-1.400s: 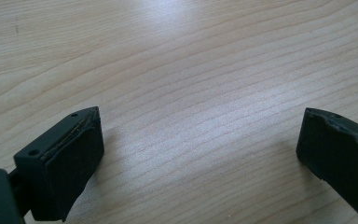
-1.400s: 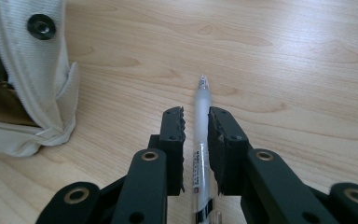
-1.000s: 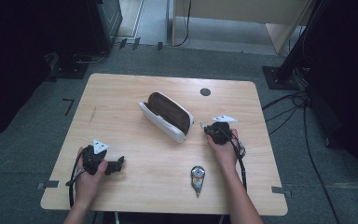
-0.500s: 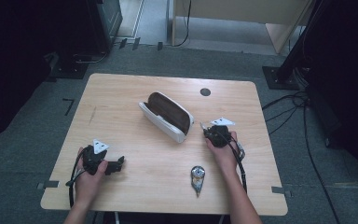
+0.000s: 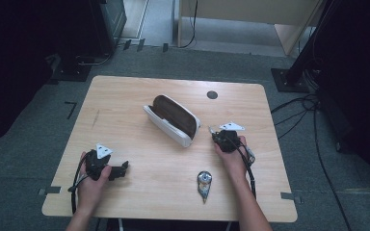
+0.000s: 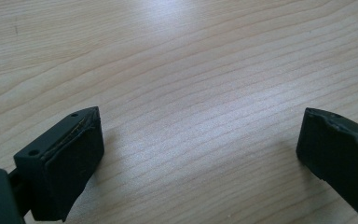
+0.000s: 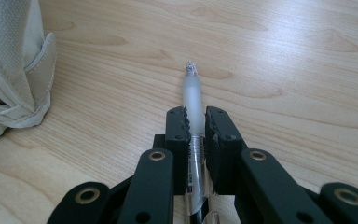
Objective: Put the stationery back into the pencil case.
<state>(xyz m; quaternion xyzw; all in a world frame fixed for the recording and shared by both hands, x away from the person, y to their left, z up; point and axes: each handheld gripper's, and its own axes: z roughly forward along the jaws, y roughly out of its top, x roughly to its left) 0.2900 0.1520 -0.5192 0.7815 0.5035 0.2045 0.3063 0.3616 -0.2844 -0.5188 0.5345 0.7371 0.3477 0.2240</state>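
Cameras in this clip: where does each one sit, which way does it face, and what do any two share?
High view: above the person's side, looking forward and down on the table; both forearms, left gripper, right gripper.
Left gripper view: on the left gripper, facing bare tabletop between open jaws.
Right gripper view: on the right gripper, facing along its jaws, shut on a pen.
Shared: the open case appears in the high and right gripper views.

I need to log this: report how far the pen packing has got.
Done: the pencil case lies open on the table. In hand: the right gripper is shut on the pen, beside the case. Left: putting the pen inside. The left gripper is open, idle.
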